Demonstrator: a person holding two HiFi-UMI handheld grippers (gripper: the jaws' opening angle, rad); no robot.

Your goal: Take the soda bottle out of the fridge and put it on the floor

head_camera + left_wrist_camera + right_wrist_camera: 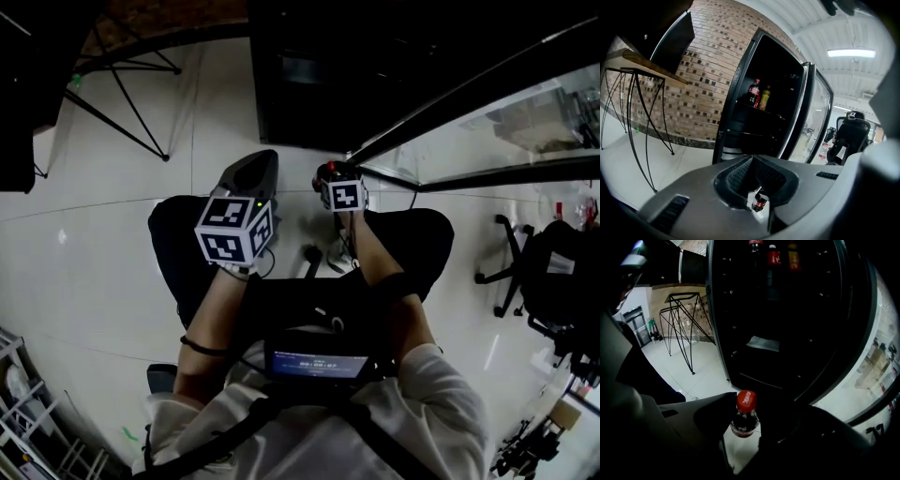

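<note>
The soda bottle, dark with a red cap, stands upright between the jaws of my right gripper, which is shut on it over the white floor, just in front of the open black fridge. In the head view the red cap shows beyond the right gripper's marker cube. My left gripper hangs beside it to the left, its grey jaws together and empty. Through the small gap between the left gripper's jaws I see the bottle.
The fridge's glass door stands open to the right. Other bottles stand on an upper fridge shelf. A black wire-legged table is at the left, an office chair at the right and a white rack at the lower left.
</note>
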